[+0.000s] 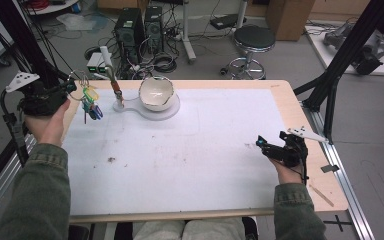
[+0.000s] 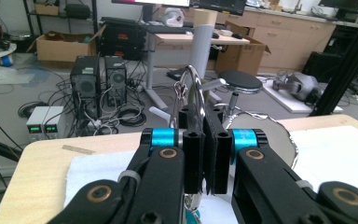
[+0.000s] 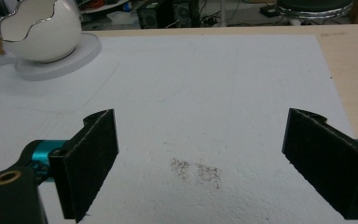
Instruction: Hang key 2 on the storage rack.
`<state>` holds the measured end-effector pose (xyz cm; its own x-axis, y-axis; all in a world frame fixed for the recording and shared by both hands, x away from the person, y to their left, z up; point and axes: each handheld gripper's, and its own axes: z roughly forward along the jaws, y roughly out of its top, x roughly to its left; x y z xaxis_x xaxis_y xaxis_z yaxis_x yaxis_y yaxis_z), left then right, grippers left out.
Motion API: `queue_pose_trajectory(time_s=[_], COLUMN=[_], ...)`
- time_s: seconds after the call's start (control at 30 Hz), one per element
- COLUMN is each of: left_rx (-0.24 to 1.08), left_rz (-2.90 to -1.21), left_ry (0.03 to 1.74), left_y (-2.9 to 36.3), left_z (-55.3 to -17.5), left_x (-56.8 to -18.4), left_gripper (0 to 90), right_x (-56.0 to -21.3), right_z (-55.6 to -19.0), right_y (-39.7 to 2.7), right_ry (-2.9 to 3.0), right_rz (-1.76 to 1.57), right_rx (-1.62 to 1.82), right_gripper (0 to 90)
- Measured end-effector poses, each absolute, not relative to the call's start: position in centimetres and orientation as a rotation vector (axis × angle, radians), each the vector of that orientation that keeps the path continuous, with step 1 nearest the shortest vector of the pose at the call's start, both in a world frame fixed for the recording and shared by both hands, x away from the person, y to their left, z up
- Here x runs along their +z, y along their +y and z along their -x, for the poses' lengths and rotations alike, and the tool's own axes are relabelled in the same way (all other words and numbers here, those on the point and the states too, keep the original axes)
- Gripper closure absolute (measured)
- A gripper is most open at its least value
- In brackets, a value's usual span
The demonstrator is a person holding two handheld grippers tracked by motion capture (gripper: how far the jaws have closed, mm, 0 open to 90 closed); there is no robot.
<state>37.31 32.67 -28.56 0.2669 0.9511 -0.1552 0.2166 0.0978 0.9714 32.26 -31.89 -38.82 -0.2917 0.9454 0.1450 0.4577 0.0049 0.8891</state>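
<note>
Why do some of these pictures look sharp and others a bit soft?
High view: even room light, slightly soft, the key bunch small. Left gripper view: the left gripper close and sharp, the metal ring glinting, the room behind crisp. Right gripper view: the near pads soft, the white bowl clear.

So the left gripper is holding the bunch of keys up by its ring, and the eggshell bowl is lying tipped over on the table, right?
Not quite. The left gripper does hold the bunch of keys up by its ring, but the eggshell bowl is not tipped over: it stands upright on its round white stand, as the high view shows.
</note>
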Motion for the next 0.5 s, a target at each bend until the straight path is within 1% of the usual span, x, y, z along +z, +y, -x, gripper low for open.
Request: queue_pose_trajectory(time_s=[0.3, 0.5], left_rx=[0.803, 0.805], left_rz=[-1.325, -1.272], left_ry=[1.245, 1.275], left_y=[33.1, 32.7], left_z=[-38.8, -39.9], left_x=[-28.4, -28.6], left_gripper=[86.8, 86.8], right_x=[-38.9, -39.0], right_z=[-32.0, -32.1], right_y=[-32.2, -32.1], right_ry=[1.761, 1.777], right_rz=[-1.438, -1.429], right_rx=[1.252, 1.247], right_gripper=[9.6, 9.6])
